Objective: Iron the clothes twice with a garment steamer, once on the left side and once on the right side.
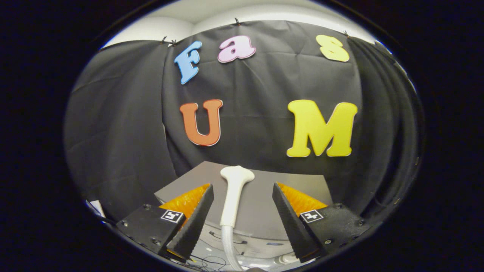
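Observation:
A white garment steamer head [233,192] stands upright on its handle, with a pale hose [228,247] running down from its base. It rises in the gap between my fingers, touching neither. My gripper [242,192] is open, its fingers wide apart on either side of the handle. I cannot make out any garment from here.
A grey flat surface [261,211] lies under and behind the steamer, ending at the black cloth wall. Thin dark cables [206,260] and a white hose fitting [281,258] lie low, near the fingers' bases. The cloth wall closes the space on all sides.

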### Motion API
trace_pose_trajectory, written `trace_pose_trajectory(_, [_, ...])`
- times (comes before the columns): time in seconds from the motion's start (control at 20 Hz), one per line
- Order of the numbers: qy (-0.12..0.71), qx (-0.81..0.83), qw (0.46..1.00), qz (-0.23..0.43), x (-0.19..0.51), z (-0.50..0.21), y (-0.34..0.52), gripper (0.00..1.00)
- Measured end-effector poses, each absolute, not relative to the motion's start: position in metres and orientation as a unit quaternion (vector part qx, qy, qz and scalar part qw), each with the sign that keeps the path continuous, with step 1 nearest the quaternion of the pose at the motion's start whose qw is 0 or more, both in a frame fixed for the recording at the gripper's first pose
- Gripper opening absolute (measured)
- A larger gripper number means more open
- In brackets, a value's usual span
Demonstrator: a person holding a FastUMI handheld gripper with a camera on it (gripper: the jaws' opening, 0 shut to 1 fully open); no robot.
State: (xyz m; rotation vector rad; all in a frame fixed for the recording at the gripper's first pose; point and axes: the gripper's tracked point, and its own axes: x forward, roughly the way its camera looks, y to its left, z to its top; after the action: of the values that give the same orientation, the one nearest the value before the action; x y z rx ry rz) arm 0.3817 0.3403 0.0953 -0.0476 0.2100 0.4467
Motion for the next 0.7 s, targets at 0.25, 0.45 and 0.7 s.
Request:
trace_pose_trajectory(0.25, [0.190, -0.033, 0.956, 0.221, 0.450, 0.056, 0.390, 0.97])
trace_pose_trajectory(0.45, [0.245, -0.046, 0.947, 0.202, 0.496, 0.031, 0.407, 0.96])
trace_pose_trajectory(0.7, [0.317, -0.039, 0.928, 0.193, 0.517, 0.008, 0.420, 0.94])
